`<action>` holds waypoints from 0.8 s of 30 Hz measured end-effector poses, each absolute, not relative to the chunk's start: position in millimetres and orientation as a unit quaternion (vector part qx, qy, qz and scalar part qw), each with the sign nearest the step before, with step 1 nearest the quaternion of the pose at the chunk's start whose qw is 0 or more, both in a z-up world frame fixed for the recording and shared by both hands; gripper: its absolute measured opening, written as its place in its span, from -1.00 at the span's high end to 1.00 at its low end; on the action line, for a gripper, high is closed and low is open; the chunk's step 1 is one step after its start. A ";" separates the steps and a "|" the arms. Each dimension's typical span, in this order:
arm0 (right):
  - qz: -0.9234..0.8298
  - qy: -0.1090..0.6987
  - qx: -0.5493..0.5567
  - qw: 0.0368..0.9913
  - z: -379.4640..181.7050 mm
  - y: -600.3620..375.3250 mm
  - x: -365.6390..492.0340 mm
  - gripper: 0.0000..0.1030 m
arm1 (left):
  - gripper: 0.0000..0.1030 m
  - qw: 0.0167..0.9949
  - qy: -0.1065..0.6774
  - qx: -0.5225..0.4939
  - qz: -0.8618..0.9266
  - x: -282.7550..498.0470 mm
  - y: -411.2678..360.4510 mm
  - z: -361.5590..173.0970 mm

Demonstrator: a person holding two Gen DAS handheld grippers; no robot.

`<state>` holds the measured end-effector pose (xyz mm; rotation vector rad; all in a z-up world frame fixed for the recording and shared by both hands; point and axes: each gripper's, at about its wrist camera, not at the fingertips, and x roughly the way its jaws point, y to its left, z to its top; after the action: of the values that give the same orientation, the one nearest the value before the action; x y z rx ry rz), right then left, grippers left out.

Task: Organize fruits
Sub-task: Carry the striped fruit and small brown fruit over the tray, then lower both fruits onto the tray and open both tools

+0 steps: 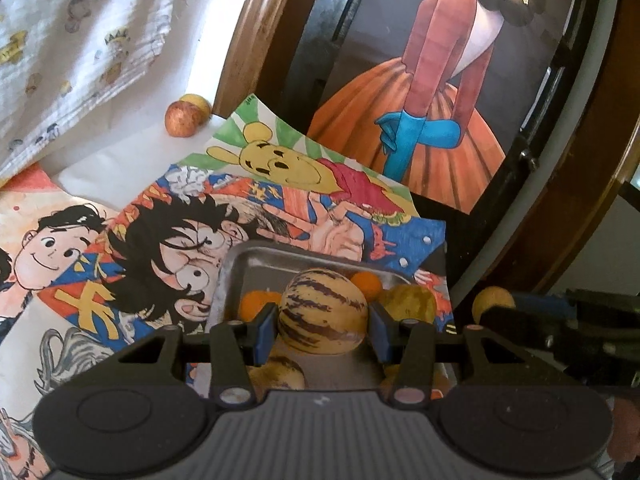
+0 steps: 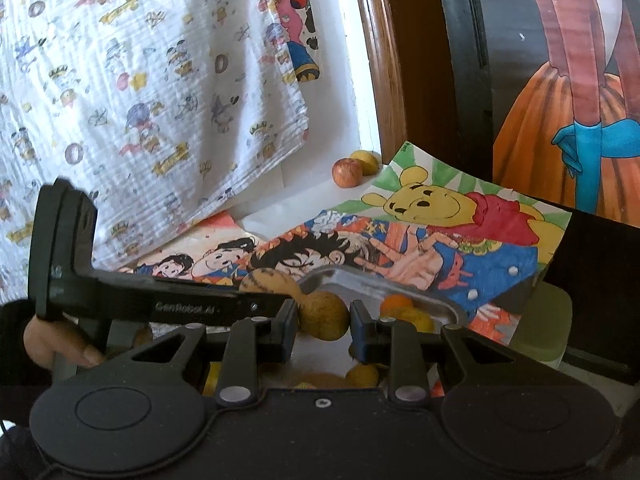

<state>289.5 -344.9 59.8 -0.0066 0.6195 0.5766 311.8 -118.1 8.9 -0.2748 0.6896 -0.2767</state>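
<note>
Printed cloth [image 2: 132, 80] with small cartoon figures hangs at far left, above a surface covered by overlapping cartoon drawings [image 1: 132, 248]. Just right of the cloth's lower edge, a red apple [image 1: 183, 117] and a yellow fruit [image 1: 199, 103] touch each other at the back of the surface, well apart from the other fruit. Near centre stands a metal tray [image 1: 234, 268] holding two orange fruits [image 1: 366, 283], one at either side of the striped melon. Left gripper [image 1: 323, 325]: its blue-padded fingers [image 1: 266, 330] are clamped on a striped yellow melon [image 1: 323, 310] held over the tray; a second striped fruit [image 1: 276, 372] lies partly hidden below it. Right gripper [image 2: 324, 330]: its fingers [image 2: 286, 330] are closed against the sides of a round brownish-yellow fruit [image 2: 323, 315] at the tray's near edge, with further yellow fruit [image 2: 362, 374] beneath. A hand [image 2: 56, 344] on the left gripper's handle shows at the lower left of the right wrist view. At far right, a large painting of a figure in an orange skirt [image 1: 440, 120] leans upright against a dark wooden frame [image 1: 256, 28].
</note>
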 end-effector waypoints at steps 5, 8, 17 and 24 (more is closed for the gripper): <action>0.280 0.300 -0.008 0.912 47.3 -341.1 275.3 0.41 | 0.00 0.919 0.345 -0.133 -0.137 312.5 -120.7 1.9; 0.279 0.303 -0.007 0.911 40.2 -340.4 268.8 0.41 | 0.00 0.919 0.344 -0.130 -0.141 312.3 -121.9 0.9; 0.269 0.311 0.009 0.911 22.8 -342.6 244.4 0.41 | -0.01 0.919 0.351 -0.096 -0.152 315.7 -131.7 0.3; 0.266 0.318 0.002 0.910 10.5 -338.3 226.6 0.41 | -0.01 0.917 0.362 -0.068 -0.150 322.8 -142.0 -1.9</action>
<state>226.6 -338.3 10.5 0.0048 0.6558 0.5493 322.8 -142.0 -1.9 -0.1407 0.7450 -0.3081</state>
